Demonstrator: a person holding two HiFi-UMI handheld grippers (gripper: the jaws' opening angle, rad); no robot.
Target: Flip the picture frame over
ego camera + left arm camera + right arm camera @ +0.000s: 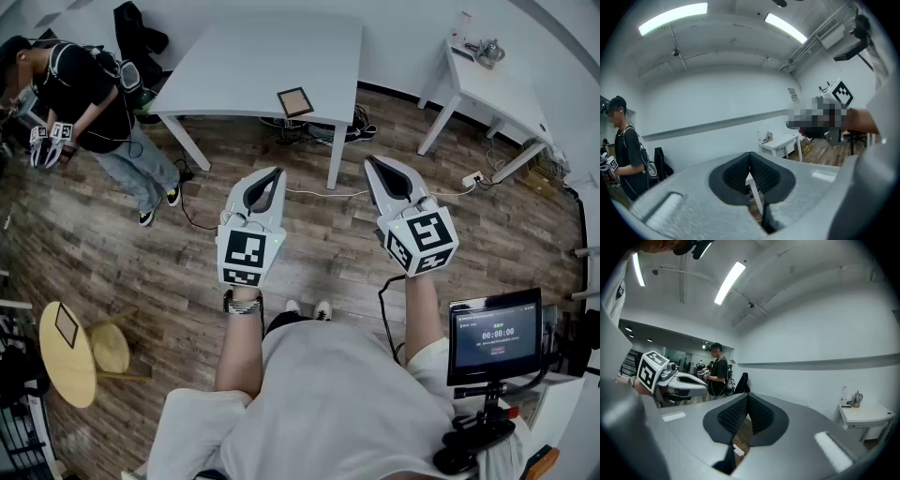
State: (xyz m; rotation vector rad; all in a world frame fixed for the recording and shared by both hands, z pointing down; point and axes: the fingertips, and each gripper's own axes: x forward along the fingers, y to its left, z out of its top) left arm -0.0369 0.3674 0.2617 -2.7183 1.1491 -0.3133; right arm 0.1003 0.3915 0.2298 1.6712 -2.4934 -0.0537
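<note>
A small brown picture frame [294, 101] lies flat near the front edge of the big white table [244, 56]. Both grippers hang over the wooden floor, short of the table and apart from the frame. My left gripper [275, 172] is shut with nothing held, its tips meeting in the left gripper view [750, 154]. My right gripper [371, 161] is shut and empty too, its pads closed together in the right gripper view [747, 396]. Each gripper view shows the other gripper's marker cube off to the side [841, 93] [649, 371]. Neither gripper view shows the frame.
Another person [89, 89] stands at the left holding grippers. A small white side table [492, 89] with a kettle stands at the back right. Cables [319, 127] lie under the big table. A round wooden stool [66, 354] is near left, a screen [495, 336] near right.
</note>
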